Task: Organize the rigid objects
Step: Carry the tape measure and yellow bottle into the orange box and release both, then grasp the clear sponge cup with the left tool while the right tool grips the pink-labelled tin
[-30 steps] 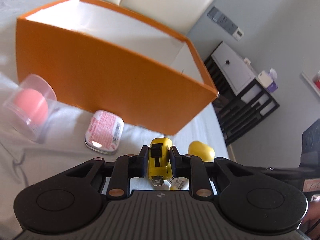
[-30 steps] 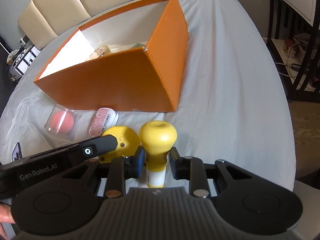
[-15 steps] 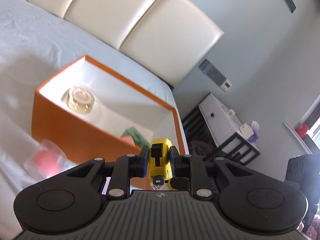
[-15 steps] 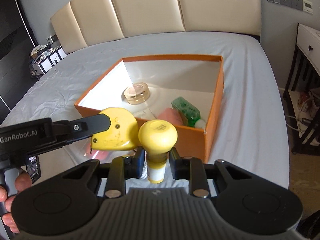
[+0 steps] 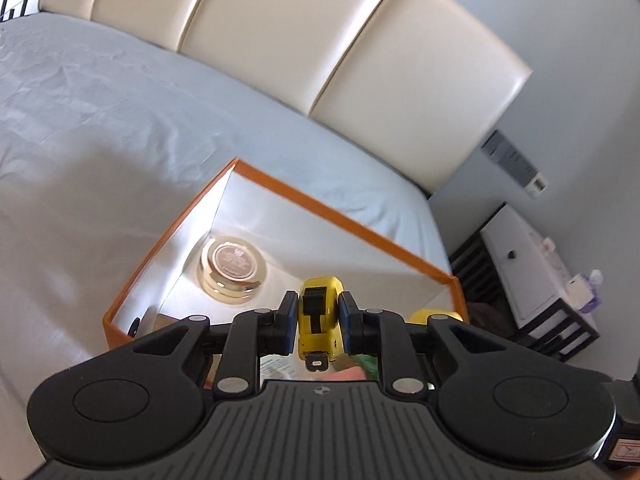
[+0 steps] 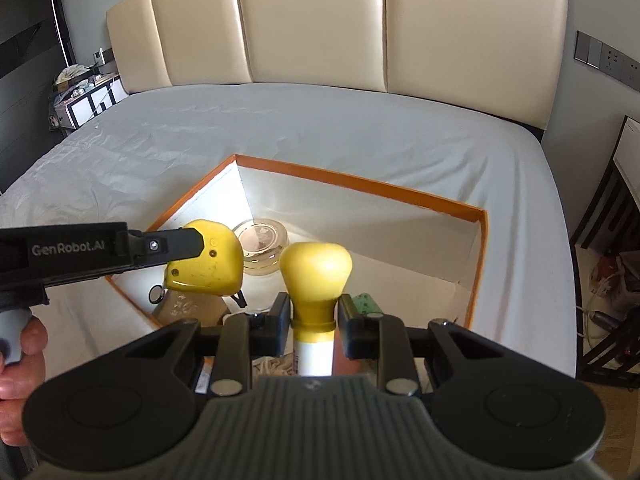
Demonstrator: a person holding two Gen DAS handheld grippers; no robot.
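My left gripper [image 5: 318,320] is shut on a yellow tape measure [image 5: 318,316], held in the air over the near side of the orange box [image 5: 340,210]. In the right wrist view the same tape measure [image 6: 206,258] hangs above the box's near-left wall [image 6: 132,300]. My right gripper [image 6: 314,312] is shut on the neck of a white bottle with a yellow bulb cap [image 6: 316,268], also above the box. Inside lie a round gold-lidded jar [image 5: 232,266], a green item [image 6: 366,304] and some flat packets.
The box [image 6: 360,182] sits on a grey bed sheet [image 6: 320,128] with a cream padded headboard [image 6: 320,20] behind. A white and black nightstand [image 5: 532,276] stands at the bed's right. A hand [image 6: 20,360] holds the left gripper's handle.
Both grippers rose from the sheet with their objects and moved forward over the box. The pink ball case and the tin on the sheet have dropped out of view.
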